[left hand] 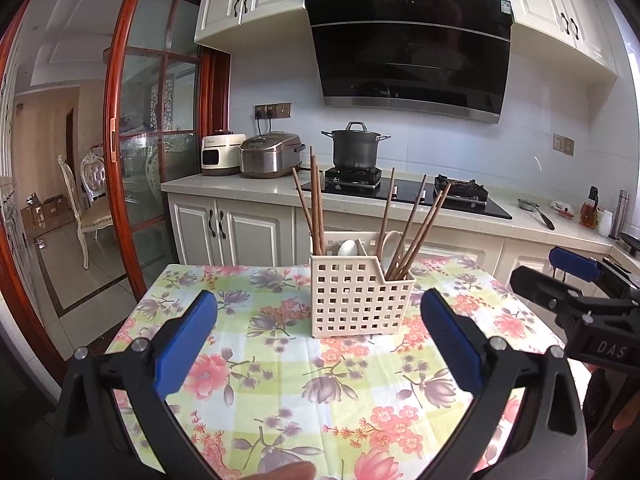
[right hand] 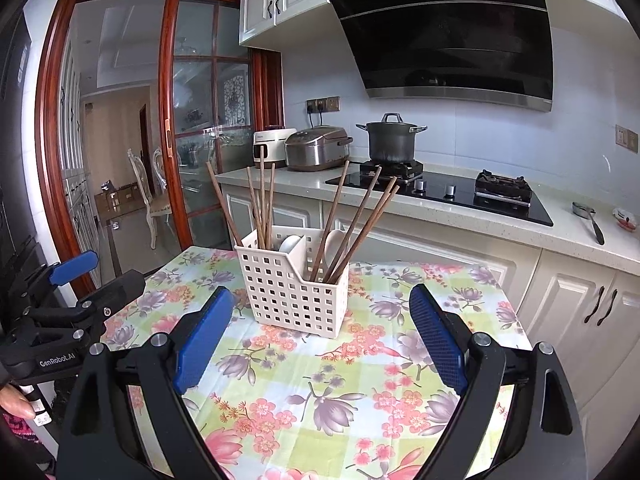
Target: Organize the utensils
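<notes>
2 hand-held grippers, left hand-held gripper (left hand: 318, 328) and right hand-held gripper (right hand: 322, 330), hover wide and empty before the caddy (left hand: 360, 292); chopsticks (left hand: 416, 232) sit in both compartments; I would pinch 1 stick high, lift straight, steady the caddy on the desk (left hand: 280, 380).

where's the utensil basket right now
The utensil basket stands mid-table on the floral cloth, ahead of both open claws, stove counter behind.

Lettering "DAS" appears on the right gripper (left hand: 576, 276); "GenRobot.AI" appears on the left gripper (right hand: 96, 274).
</notes>
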Tool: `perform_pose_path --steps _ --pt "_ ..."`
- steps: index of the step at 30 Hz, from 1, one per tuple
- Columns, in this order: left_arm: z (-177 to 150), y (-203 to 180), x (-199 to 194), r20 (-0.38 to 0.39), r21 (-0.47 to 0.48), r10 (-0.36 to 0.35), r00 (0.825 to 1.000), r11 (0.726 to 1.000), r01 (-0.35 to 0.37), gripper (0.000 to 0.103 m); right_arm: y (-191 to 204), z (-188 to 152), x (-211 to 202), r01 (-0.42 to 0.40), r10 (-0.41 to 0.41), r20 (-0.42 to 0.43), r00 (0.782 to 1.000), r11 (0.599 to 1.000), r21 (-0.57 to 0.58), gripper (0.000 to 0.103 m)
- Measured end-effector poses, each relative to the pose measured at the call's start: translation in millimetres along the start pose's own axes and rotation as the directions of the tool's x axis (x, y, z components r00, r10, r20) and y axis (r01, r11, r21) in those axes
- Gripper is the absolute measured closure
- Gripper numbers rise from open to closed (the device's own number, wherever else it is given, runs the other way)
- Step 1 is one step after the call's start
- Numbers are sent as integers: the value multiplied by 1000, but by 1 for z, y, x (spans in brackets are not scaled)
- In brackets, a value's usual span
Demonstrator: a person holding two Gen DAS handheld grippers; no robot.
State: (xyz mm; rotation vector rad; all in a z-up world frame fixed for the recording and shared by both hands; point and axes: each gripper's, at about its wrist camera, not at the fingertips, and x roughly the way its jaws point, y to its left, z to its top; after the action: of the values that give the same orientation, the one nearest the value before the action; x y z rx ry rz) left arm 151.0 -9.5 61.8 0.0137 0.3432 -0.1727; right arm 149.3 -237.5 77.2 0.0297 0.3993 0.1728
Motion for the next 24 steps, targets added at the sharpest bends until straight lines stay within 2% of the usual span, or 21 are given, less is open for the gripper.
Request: perform_pose_path --steps 24 --pt "-5 -2 -1 -3 0 16 1000 1000 -16 4 0 -2 1 6 -6 -6 1000 1000 0 19"
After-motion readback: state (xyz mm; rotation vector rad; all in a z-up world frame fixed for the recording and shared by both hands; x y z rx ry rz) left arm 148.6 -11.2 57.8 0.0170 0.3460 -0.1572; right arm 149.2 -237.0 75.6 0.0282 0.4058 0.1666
